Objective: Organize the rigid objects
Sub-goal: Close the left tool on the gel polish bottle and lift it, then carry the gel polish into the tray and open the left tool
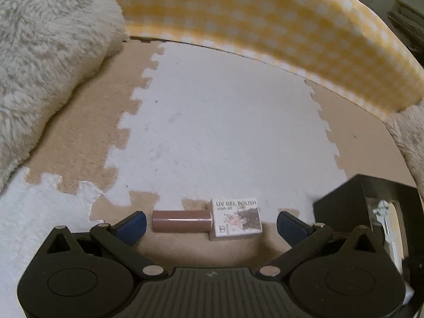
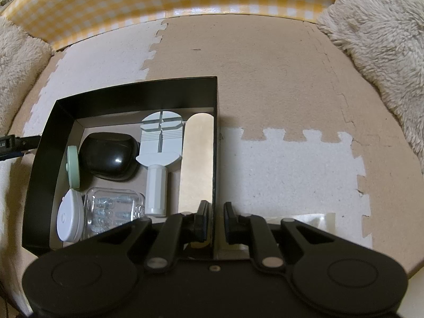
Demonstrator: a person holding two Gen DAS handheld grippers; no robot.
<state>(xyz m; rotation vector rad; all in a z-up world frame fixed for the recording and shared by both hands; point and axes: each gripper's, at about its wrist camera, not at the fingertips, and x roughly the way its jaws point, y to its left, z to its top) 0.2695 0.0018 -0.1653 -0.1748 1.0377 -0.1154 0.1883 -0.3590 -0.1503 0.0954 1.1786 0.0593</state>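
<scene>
The floor is covered with interlocking foam mats (image 1: 212, 132) in tan and white, their toothed edges meshing. A yellow-and-white checked fabric panel (image 1: 265, 18) runs along the far side, and shaggy cream fleece (image 1: 47, 53) rises on both flanks.

The left gripper (image 1: 211, 224) hangs low over the mat with its blue-padded jaws wide apart. Between them, touching neither pad, lies a gel polish bottle (image 1: 206, 221) on its side: brown cap to the left, white labelled body to the right, resting where a tan tile meets a white one.

The black box (image 2: 137, 90) sits on the mat, open-topped. Inside it lie a black case (image 2: 108, 156), a pale grey tool (image 2: 160, 153), a clear plastic case (image 2: 114, 209), a white disc (image 2: 69, 216), a mint-green disc (image 2: 73, 167) and a long tan strip (image 2: 197, 159) against the right wall. The right gripper (image 2: 214, 221) has its jaws clamped on that right wall, one inside and one outside.
</scene>
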